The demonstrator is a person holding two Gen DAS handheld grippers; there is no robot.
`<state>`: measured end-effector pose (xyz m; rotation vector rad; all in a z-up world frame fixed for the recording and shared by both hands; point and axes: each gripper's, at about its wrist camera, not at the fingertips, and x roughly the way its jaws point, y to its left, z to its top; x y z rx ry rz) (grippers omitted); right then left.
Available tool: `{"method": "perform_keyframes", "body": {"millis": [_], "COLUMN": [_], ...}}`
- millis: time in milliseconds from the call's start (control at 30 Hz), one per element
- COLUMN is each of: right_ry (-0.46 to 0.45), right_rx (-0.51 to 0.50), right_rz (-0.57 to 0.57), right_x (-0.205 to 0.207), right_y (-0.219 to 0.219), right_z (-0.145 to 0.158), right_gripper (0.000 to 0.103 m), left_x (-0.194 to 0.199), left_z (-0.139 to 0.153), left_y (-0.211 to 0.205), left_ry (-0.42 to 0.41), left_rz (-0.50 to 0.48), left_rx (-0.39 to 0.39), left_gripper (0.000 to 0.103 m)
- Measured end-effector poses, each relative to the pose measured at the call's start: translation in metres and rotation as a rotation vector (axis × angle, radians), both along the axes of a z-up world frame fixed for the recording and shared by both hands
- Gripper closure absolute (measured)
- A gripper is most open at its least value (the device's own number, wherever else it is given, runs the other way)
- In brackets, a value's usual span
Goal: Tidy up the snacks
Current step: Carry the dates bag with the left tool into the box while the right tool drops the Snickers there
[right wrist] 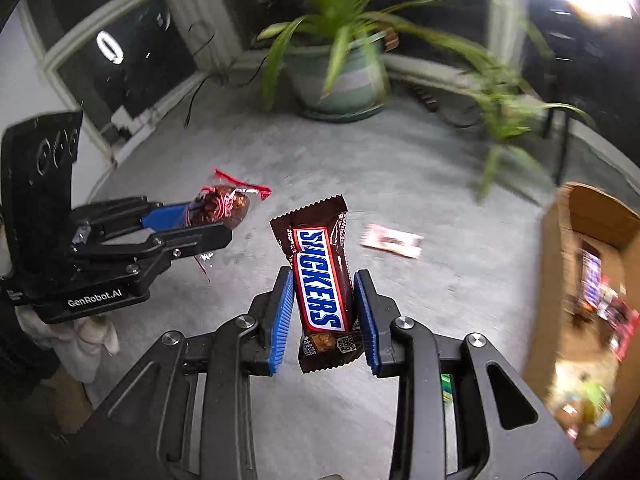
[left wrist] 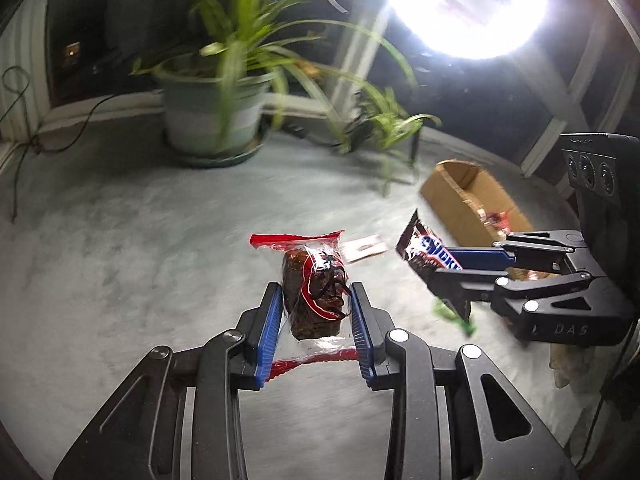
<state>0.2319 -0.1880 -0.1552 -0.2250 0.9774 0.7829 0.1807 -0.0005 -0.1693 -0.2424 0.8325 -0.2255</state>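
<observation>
— Snickers bar (right wrist: 322, 280), brown wrapper, is up off the floor, label facing us, top tipped toward eleven o'clock!

— And the clear, red-edged pack (left wrist: 316, 288) with its dark brown cake stands upright, also aloft.

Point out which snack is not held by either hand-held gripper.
The flat pink-and-white packet lying alone on the grey floor. The Snickers bar sits in the right hand-held gripper, the clear-wrapped brown cake in the left hand-held gripper.
</observation>
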Motion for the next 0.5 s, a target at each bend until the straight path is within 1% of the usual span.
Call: {"method": "perform_keyframes", "body": {"millis": [67,233,500], "right_ry": [-0.016,-0.053,-0.081], "right_rx": [0.007,-0.01,-0.047], "right_rz": [-0.033,-0.121,-0.24], "right_x": [0.002,0.009,0.022], "right_y": [-0.021,-0.083,-0.163], "right_z": [0.009,0.025,0.031], "right_gripper": [0.071,0.071,0.071], "left_x": [0.003,0.012,0.025], "left_z": [0.005,0.01,0.022], "left_y": [-0.018,-0.059,-0.131], "left_ry": [-0.013,-0.036,-0.073], "left_rz": [-0.022,-0.068,-0.136], "left_rx": [-0.021,-0.043,-0.069], "left_gripper": [0.071,0.071,0.071]}}
